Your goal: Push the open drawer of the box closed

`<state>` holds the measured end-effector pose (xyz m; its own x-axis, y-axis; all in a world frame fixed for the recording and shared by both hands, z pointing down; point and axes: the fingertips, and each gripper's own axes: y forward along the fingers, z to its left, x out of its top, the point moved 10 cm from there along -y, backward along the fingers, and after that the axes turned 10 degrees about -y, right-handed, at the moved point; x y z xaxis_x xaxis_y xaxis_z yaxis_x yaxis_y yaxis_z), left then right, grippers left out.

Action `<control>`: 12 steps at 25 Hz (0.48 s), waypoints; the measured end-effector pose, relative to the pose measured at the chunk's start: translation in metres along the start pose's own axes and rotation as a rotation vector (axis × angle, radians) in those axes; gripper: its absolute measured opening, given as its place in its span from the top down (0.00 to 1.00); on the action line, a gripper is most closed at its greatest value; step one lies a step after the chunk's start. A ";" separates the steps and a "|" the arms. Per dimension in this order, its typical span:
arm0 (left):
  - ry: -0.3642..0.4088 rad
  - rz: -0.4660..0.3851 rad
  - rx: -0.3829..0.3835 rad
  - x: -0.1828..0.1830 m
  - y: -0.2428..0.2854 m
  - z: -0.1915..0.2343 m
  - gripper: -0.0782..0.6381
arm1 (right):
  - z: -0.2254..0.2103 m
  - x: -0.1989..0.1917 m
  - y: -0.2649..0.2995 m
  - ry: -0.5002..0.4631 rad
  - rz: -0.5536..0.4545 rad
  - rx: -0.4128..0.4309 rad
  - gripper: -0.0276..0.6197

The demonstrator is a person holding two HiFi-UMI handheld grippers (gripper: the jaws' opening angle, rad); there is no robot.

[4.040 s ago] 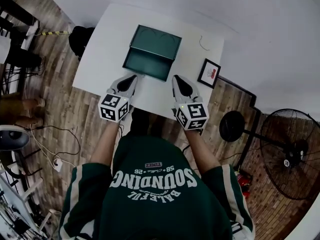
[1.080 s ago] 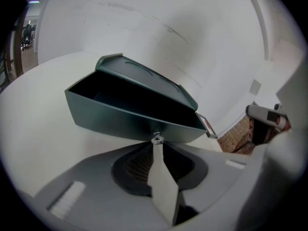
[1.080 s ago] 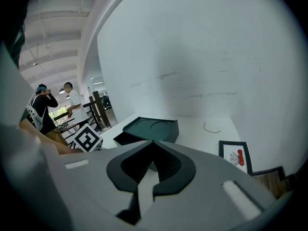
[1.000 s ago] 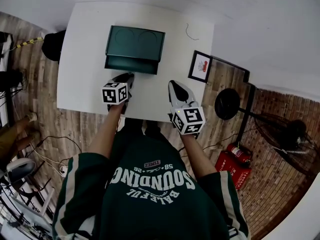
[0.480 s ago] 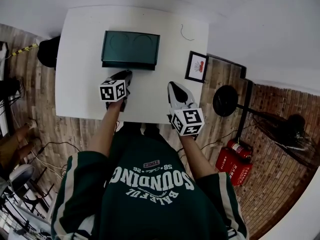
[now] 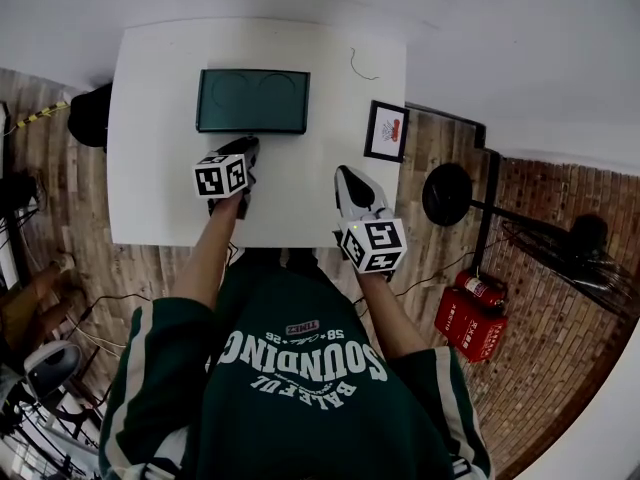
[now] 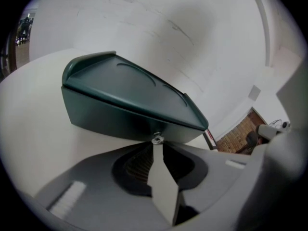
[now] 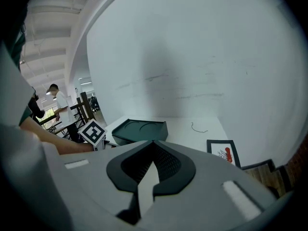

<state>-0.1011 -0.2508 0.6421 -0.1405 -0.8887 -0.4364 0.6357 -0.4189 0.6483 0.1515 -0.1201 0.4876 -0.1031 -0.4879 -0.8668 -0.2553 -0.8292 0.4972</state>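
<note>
Box (image 6: 252, 100): dark green, lay toward the far side of the white table (image 6: 150, 188), long front facing the person. It was directly ahead of the left gripper (image 6: 248, 146) and well apart from the right gripper (image 6: 342, 174).
Drawer (image 7: 110, 114): front sat flush under the box top, with no gap visible along it.
Left forearm (image 6: 212, 253): reached forward over the near table edge, with the gripper angled down at the box front.
Right forearm (image 6: 385, 313): drawn back, with its gripper over the near part of the table.
Left gripper (image 7: 155, 144): jaws were together with nothing between them. The tips touched the knob on the drawer front.
Right gripper (image 8: 153, 142): jaws were together and empty, held clear of the box.
Framed picture (image 6: 386, 131): lay at the table's right edge, beside the box, untouched.
Knob (image 7: 157, 139): small, metal, at the middle of the drawer front.
</note>
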 end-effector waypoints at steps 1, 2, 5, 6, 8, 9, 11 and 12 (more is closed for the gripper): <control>-0.001 0.002 -0.001 0.001 0.000 0.000 0.72 | 0.000 0.000 -0.001 0.002 0.000 -0.004 0.95; -0.002 0.004 -0.001 0.001 0.001 0.001 0.72 | 0.001 0.000 -0.001 0.004 0.000 -0.008 0.95; 0.006 0.010 -0.009 0.002 0.002 0.001 0.72 | 0.003 -0.002 -0.003 0.010 0.002 -0.020 0.95; 0.012 0.009 -0.015 0.003 0.002 0.001 0.72 | 0.004 -0.002 -0.003 0.012 0.002 -0.023 0.95; 0.023 0.000 -0.030 0.004 0.001 0.000 0.72 | 0.006 -0.002 -0.004 0.015 0.000 -0.028 0.95; 0.027 -0.005 -0.037 0.005 -0.001 0.000 0.72 | 0.008 -0.002 -0.003 0.016 -0.002 -0.030 0.95; 0.042 -0.004 -0.038 0.005 -0.008 0.001 0.72 | 0.012 0.000 -0.002 0.017 -0.007 -0.035 0.95; 0.056 0.000 -0.036 0.004 -0.011 0.001 0.72 | 0.014 0.001 -0.002 0.017 -0.010 -0.037 0.95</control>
<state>-0.1095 -0.2494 0.6338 -0.0990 -0.8765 -0.4712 0.6628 -0.4113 0.6257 0.1387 -0.1154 0.4859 -0.0840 -0.4837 -0.8712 -0.2201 -0.8437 0.4896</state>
